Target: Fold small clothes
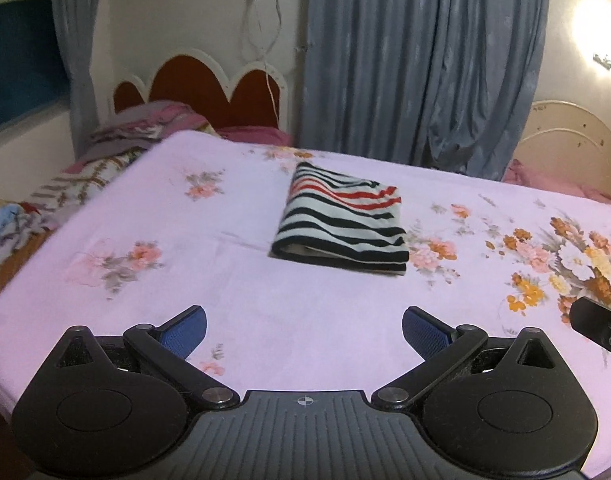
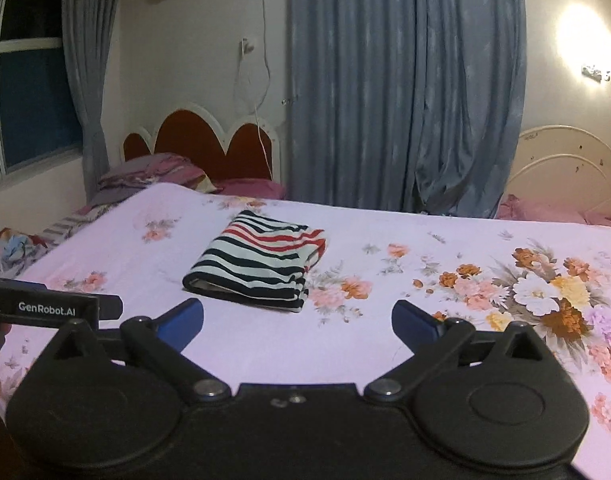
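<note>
A small striped garment (image 1: 341, 222), black, white and red, lies folded into a neat rectangle on the lilac floral bedsheet (image 1: 165, 248). It also shows in the right wrist view (image 2: 261, 260). My left gripper (image 1: 304, 332) is open and empty, held back from the garment near the bed's front edge. My right gripper (image 2: 297, 324) is open and empty too, just short of the garment's near edge. The right gripper's side shows at the right edge of the left wrist view (image 1: 597, 328). The left gripper's body shows at the left of the right wrist view (image 2: 49, 306).
Pillows (image 2: 153, 170) and a red scalloped headboard (image 2: 201, 136) stand at the far left. Loose clothes (image 1: 13, 220) lie off the bed's left side. Blue curtains (image 2: 405, 80) hang behind the bed. A second white headboard (image 2: 565, 172) stands at the far right.
</note>
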Available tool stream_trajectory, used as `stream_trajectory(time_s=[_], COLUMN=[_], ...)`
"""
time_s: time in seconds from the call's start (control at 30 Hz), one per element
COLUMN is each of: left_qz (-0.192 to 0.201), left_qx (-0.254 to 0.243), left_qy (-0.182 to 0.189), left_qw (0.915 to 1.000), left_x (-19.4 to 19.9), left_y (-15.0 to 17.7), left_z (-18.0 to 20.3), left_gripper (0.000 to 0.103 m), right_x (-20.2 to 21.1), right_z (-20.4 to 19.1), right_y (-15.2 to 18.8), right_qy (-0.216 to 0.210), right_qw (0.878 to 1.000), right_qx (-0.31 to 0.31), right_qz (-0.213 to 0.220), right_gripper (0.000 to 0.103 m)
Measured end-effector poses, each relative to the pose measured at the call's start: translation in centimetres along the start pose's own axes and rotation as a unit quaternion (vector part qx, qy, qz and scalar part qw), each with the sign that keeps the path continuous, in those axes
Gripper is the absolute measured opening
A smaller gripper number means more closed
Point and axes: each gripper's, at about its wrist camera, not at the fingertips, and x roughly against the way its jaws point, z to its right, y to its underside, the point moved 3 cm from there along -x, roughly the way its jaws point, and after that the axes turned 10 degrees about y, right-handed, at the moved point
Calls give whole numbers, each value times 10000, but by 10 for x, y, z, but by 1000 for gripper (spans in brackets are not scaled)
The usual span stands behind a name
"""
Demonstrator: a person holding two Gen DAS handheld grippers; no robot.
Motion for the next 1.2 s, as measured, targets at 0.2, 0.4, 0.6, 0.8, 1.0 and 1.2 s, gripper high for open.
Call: stream_trajectory(time_s=[0.2, 0.4, 0.6, 0.8, 1.0, 1.2], left_qz=[8, 99, 166, 157, 154, 171], left_qx=[-126, -237, -372, -400, -413, -394], left_qy=[-36, -67, -96, -91, -77, -63], left_qw=[9999, 9996, 9991, 9990, 9990, 9991], left_x=[20, 33, 43, 45, 46, 45], left_y=[3, 6, 8, 8, 8, 6], left_z=[4, 6, 10, 10, 11, 10], left_gripper=[103, 103, 103, 103, 103, 103], right_x=[15, 25, 29, 30, 30, 30], right_z=[9, 13, 14, 11, 10, 8], right_y=[5, 7, 10, 11, 11, 11], right_qy=[45, 61, 36, 19, 17, -1], right_qw=[9997, 9993, 9990, 9990, 9989, 9990], right_qx=[-228, -370, -444, -447, -457, -437], right_qz=[55, 94, 71, 81, 73, 70], right_gripper=[100, 100, 100, 101, 101, 101])
